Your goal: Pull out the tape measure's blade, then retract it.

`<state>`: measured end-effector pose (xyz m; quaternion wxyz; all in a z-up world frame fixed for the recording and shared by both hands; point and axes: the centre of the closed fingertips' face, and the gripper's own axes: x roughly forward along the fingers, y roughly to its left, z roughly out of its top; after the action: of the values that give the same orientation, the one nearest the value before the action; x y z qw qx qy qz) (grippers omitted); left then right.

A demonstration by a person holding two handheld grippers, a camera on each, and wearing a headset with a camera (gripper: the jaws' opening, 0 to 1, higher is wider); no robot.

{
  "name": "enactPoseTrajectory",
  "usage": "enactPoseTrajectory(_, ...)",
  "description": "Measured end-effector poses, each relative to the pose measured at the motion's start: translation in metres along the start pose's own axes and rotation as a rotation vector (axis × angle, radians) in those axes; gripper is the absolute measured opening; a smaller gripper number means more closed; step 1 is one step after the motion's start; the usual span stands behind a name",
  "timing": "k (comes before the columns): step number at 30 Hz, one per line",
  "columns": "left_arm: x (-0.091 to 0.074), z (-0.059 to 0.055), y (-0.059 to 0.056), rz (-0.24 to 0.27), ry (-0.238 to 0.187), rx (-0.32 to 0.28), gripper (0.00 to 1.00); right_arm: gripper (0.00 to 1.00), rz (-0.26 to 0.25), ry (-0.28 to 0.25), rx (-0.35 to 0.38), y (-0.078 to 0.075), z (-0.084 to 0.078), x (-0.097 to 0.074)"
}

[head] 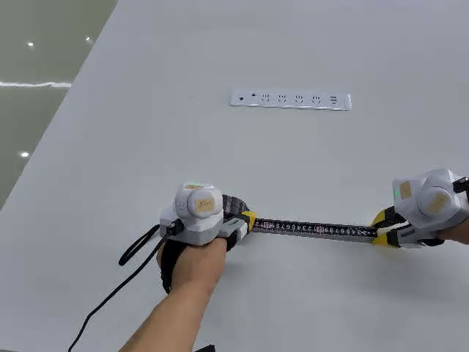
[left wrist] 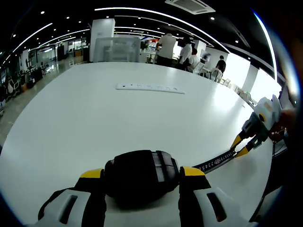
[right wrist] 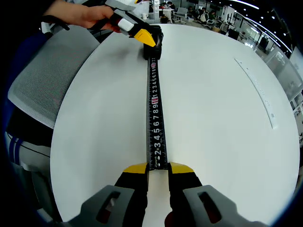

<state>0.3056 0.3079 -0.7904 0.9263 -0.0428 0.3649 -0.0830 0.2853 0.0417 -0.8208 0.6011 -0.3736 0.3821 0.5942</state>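
The black case (left wrist: 139,177) of the tape measure is seen clamped between the yellow-tipped jaws of the left gripper (head: 242,222). The jaws are held apart by the case's width and pressed to its two sides. This grip is made plain in the left gripper view, whereas in the head view the case is largely covered by the gripper's white body.

The blade (head: 315,229) is drawn out across the white table (head: 146,147), from the case to the right gripper (right wrist: 158,169). Whether it touches the table cannot be told. The jaws of the right gripper are brought almost together on the blade's end, with a narrow slit left between them. This pinch is shown most clearly in the right gripper view. The printed numerals can be read there, while in the head view they are too small to be made out.

A grey mesh chair (right wrist: 47,80) is shown beside the table in the right gripper view. A few standing people (left wrist: 166,47) are seen beyond the table's far edge in the left gripper view. A black cable (head: 110,293) trailing from the left gripper is shown in the head view.

By count, one tape measure, one blade, two grippers and one white power strip (head: 291,99) are seen. The power strip is laid well apart from the tape, farther up the table.
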Motion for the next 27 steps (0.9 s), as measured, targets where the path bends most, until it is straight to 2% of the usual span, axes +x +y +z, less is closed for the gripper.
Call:
enactPoseTrajectory(10, 0.0, 0.0, 0.0, -0.008, -0.003, 0.007, 0.57, 0.12, 0.007, -0.029, 0.013, -0.001, 0.017, 0.008)
enactPoseTrajectory(27, 0.0, 0.0, 0.0, -0.017, -0.009, 0.007, 0.57, 0.11, 0.021, -0.052, 0.015, -0.001, 0.032, 0.019)
